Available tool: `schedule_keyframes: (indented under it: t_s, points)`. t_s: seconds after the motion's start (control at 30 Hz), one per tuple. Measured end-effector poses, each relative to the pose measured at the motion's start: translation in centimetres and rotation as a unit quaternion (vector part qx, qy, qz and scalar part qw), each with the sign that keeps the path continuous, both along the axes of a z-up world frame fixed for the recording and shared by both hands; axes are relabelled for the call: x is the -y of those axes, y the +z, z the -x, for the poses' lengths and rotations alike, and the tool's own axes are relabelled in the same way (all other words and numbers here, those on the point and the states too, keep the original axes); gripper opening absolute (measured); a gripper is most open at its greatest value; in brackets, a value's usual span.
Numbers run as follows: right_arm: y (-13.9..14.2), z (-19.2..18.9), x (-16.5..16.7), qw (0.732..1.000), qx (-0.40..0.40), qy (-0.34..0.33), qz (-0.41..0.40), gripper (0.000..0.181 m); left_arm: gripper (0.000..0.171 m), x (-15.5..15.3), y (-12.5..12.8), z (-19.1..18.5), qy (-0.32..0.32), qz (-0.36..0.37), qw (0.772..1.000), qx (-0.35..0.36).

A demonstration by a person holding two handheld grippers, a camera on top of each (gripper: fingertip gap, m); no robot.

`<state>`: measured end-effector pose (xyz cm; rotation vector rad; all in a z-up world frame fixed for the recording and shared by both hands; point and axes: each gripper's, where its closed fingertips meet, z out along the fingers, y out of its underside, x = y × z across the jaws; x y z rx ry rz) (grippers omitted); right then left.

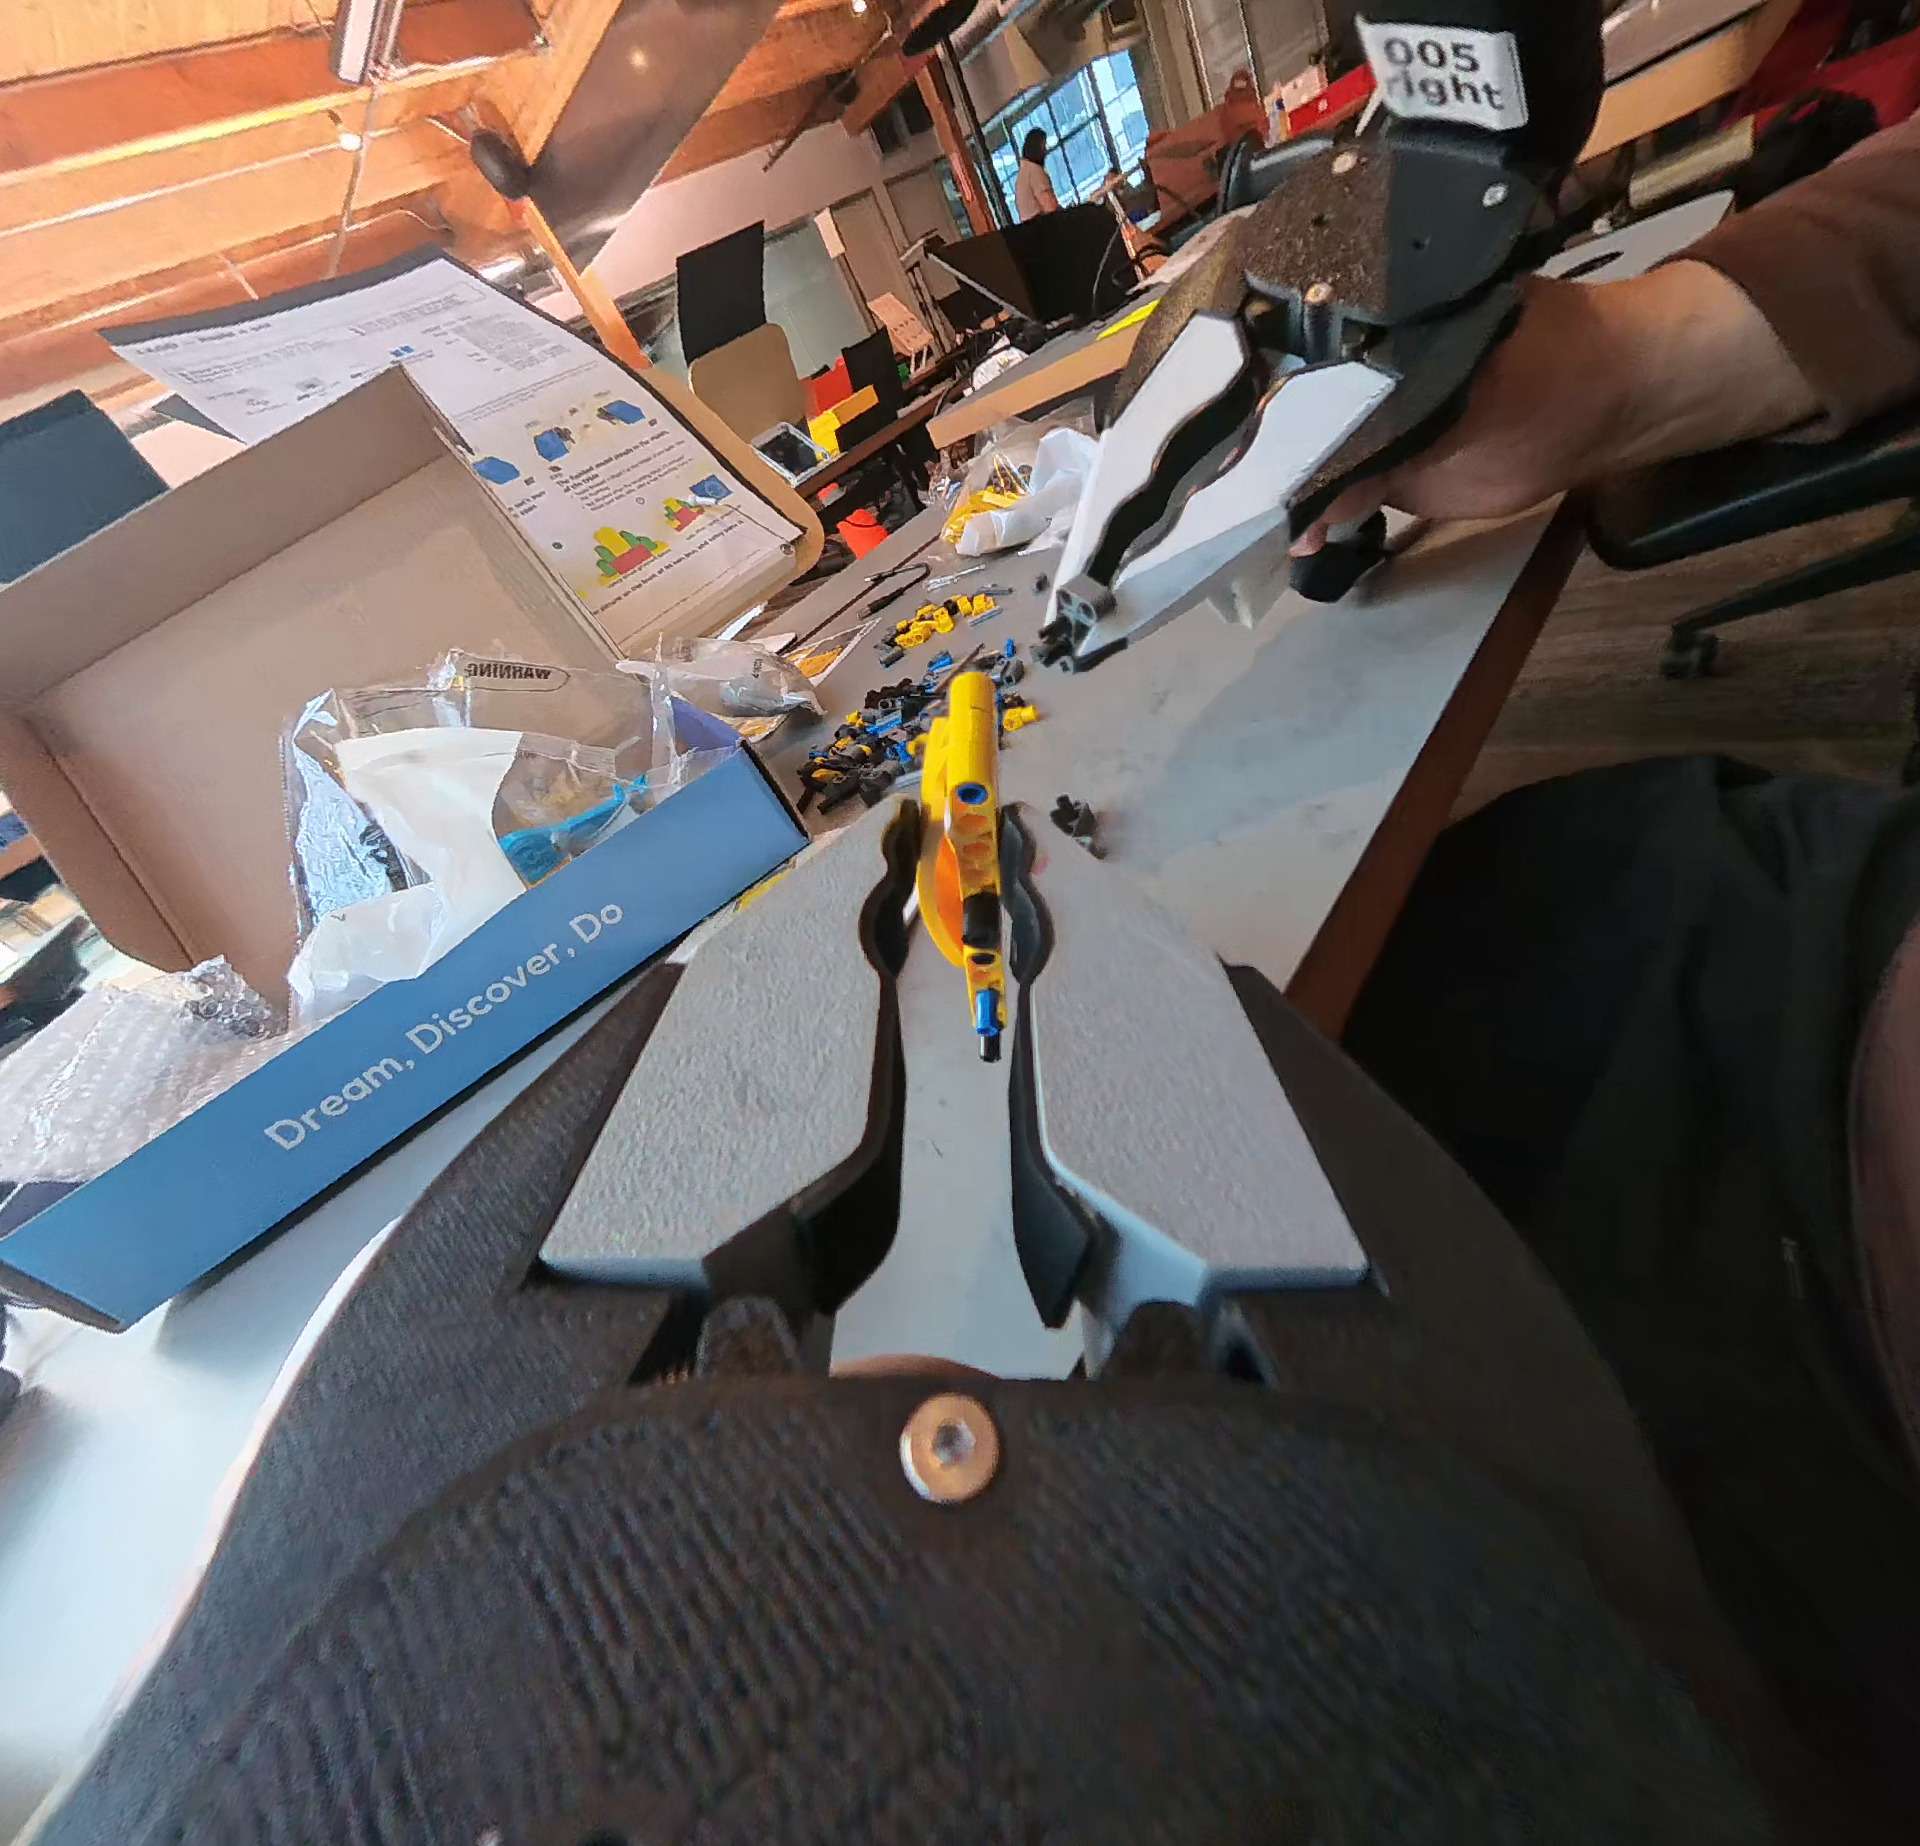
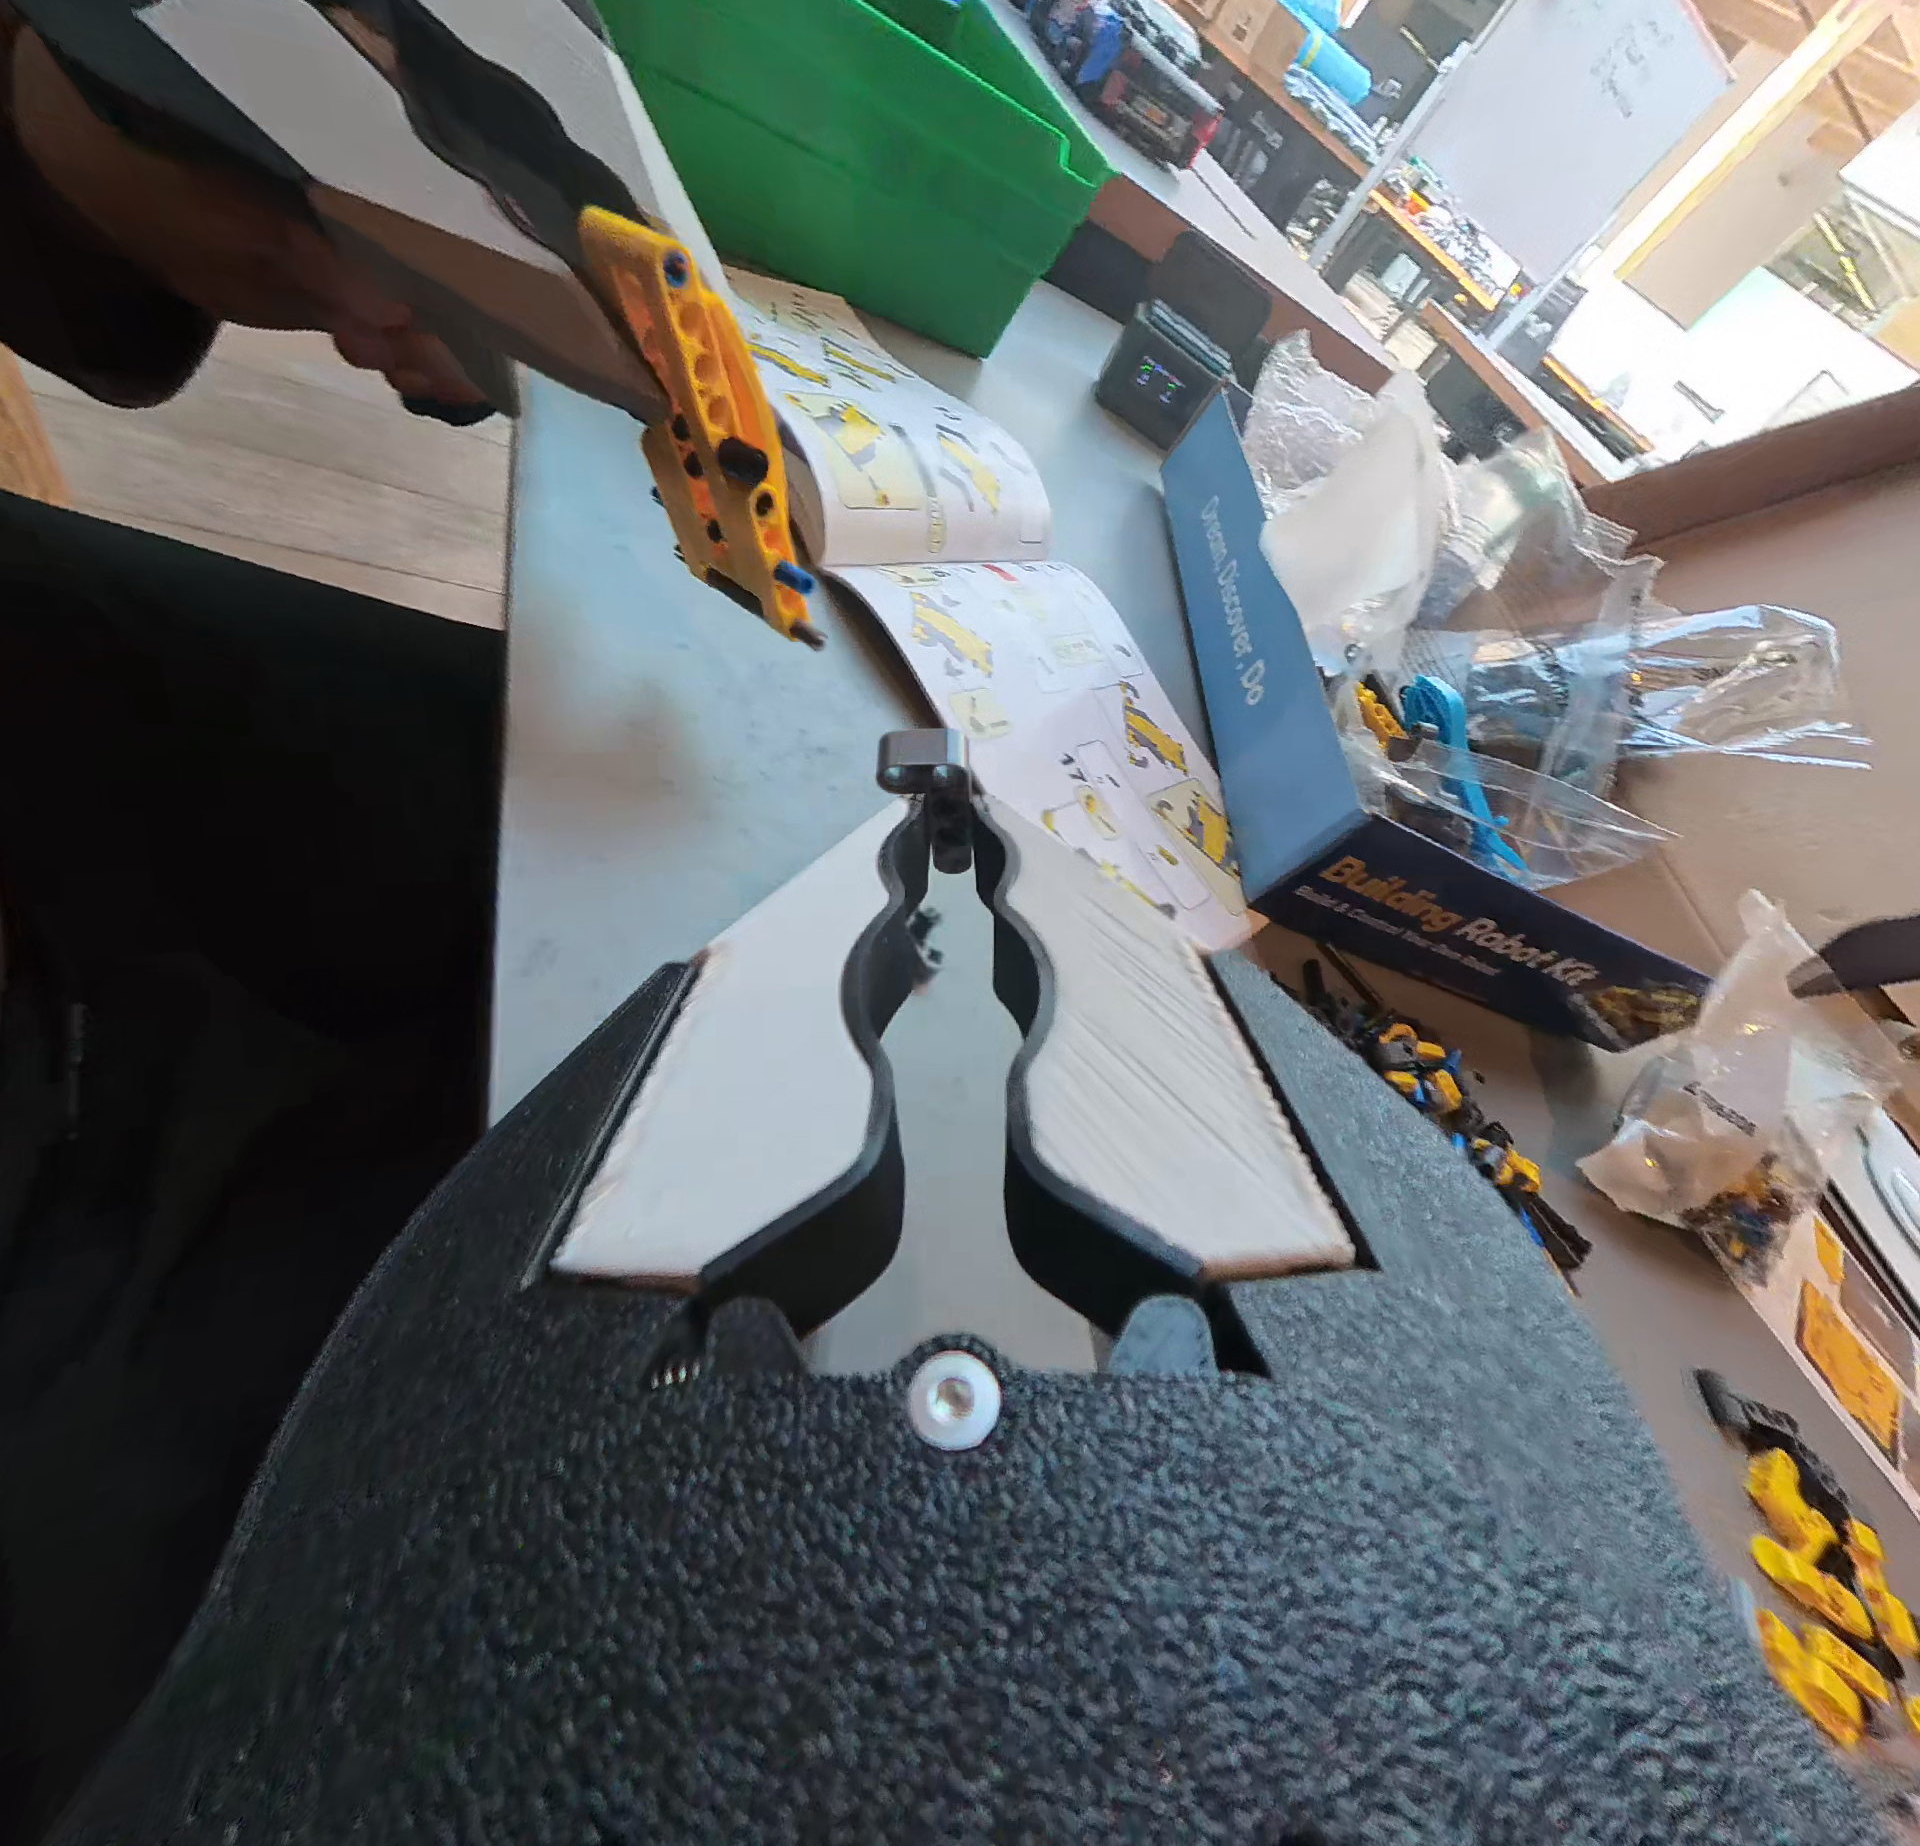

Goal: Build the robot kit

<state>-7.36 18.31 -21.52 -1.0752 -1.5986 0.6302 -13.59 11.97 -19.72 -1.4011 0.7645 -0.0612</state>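
My left gripper (image 1: 961, 830) is shut on a yellow building-kit assembly (image 1: 968, 820) with blue and black pins, held above the grey table (image 1: 1247, 757). In the right wrist view the same assembly (image 2: 707, 414) shows at upper left in the left gripper (image 2: 665, 383). My right gripper (image 2: 948, 809) is shut on a small dark grey connector piece (image 2: 923, 762), held above the table over the open instruction booklet (image 2: 1039, 674). In the left wrist view the right gripper (image 1: 1075, 627) hangs at upper right, held by a hand, the piece (image 1: 1075, 612) at its tips.
An open cardboard box with a blue rim (image 1: 416, 1017) holds plastic bags. Loose yellow, black and blue parts (image 1: 904, 716) lie mid-table. Green bins (image 2: 831, 113) stand behind the booklet. A printed sheet (image 1: 468, 394) leans behind the box. The table edge (image 1: 1403, 809) runs on the right. One gripper's finger ends stand about 10 centimetres off the other's.
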Motion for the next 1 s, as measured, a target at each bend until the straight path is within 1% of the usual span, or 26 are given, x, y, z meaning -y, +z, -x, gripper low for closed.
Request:
schedule_keyframes:
  t_s: [0.13, 0.33, 0.6, 0.87, 1.0]
  points:
    - [0.2, 0.0, 2.3, 0.999, 0.000, 0.044, 0.019, 0.007, 0.012, 0.1, -0.9, -0.9, -0.007, 0.002, 0.999, -0.036]
    - [1.0, -0.3, 3.7, 0.996, -0.017, 0.068, 0.062, 0.007, 0.012, 0.2, -1.9, -1.7, -0.004, 0.000, 0.997, -0.079]
    - [0.6, 0.1, 6.2, 0.988, -0.003, 0.114, 0.106, 0.007, 0.012, 0.6, -2.8, -2.2, -0.002, 0.003, 0.995, -0.104]
    - [0.1, 0.2, 7.6, 0.988, 0.012, 0.136, 0.070, 0.007, 0.012, 1.8, -3.0, -3.8, -0.041, 0.003, 0.993, -0.110]
    - [0.1, 0.2, 8.4, 0.989, 0.023, 0.144, 0.035, 0.007, 0.012, 2.4, -2.4, -4.0, -0.065, 0.001, 0.995, -0.080]
